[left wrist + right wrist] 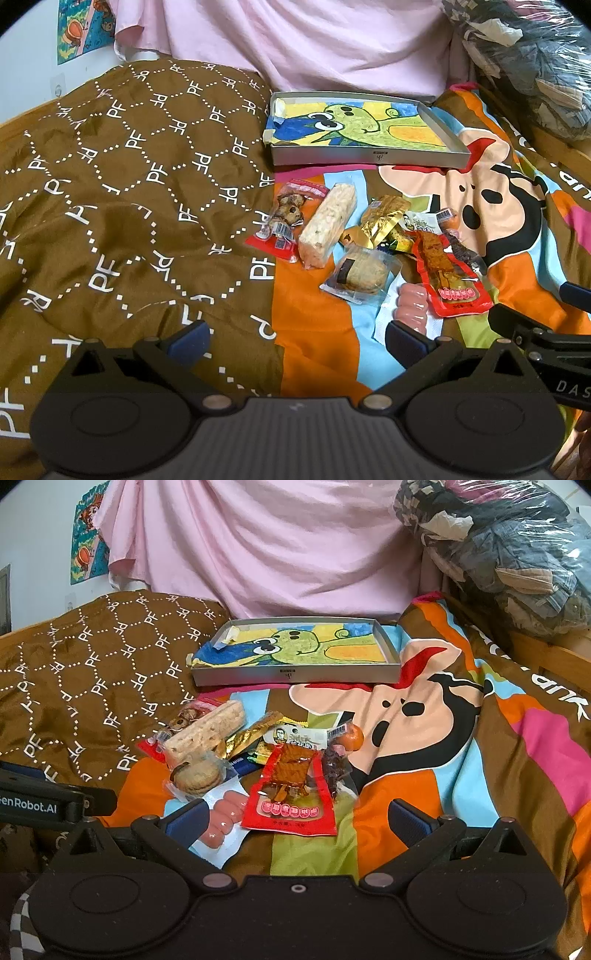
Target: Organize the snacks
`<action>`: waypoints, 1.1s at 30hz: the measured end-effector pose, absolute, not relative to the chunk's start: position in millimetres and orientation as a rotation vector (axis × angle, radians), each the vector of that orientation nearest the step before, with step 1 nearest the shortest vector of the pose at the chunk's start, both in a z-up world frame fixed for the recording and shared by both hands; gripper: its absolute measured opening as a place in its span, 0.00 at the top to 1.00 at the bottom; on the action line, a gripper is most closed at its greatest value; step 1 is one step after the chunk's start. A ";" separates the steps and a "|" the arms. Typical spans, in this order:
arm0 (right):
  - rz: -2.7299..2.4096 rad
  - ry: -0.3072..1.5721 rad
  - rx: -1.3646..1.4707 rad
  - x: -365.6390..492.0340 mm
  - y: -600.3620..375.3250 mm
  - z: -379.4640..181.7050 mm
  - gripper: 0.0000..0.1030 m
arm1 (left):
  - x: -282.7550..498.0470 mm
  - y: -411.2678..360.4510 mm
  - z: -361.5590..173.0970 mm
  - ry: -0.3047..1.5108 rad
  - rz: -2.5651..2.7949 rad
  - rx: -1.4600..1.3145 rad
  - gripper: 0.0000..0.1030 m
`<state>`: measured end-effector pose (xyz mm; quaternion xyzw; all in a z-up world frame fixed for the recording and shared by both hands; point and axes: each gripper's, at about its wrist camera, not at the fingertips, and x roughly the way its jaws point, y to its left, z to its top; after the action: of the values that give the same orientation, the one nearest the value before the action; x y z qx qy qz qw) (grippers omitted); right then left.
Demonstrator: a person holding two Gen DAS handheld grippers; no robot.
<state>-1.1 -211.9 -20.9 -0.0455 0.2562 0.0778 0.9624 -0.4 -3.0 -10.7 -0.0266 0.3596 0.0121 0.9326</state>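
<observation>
Both grippers hover low over a bed, empty, their jaws spread wide: the left gripper (295,341) above the seam between a brown quilt (122,192) and a cartoon bedspread (443,760), the right gripper (297,821) above the near edge of a snack pile.

Nearest in the pile, a pack of pink sausages (223,818) lies on white wrapping just beside the right gripper's left finger, not touching it as far as can be told. Partly over its far side lies a red pouch of brown dried strips (291,794), with a clear pouch of dark pieces (336,771) against its right edge. Left of these sits a round brown cake in clear wrap (197,777). Behind it a long pale crispy bar (205,734) rests diagonally, overlapping a red-edged pouch of brown lumps (284,218). A gold wrapper (251,733) and a small white packet printed with a face (295,734) lie mid-pile, and something small and orange (351,738) sits at the far right.

Farther back, apart from the pile, a shallow grey tray (295,675) lined with a green cartoon drawing rests on the bedspread, holding no snacks. Behind everything hangs a pink sheet (277,546).
</observation>
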 end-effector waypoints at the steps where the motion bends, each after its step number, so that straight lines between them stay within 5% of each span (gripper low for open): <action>1: 0.155 0.523 -0.092 -0.8 -212.4 -21.0 0.01 | -0.5 -3.1 -11.1 0.738 0.025 -0.053 0.00; 33: 0.166 0.585 -0.065 22.6 -215.7 -17.2 0.01 | 35.1 -7.8 -2.3 0.767 0.034 -0.013 0.00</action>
<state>22.6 -215.7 -17.2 -0.0321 0.2880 0.0819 0.9536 35.1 -7.8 -2.3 -0.0062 0.3743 0.0166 0.9272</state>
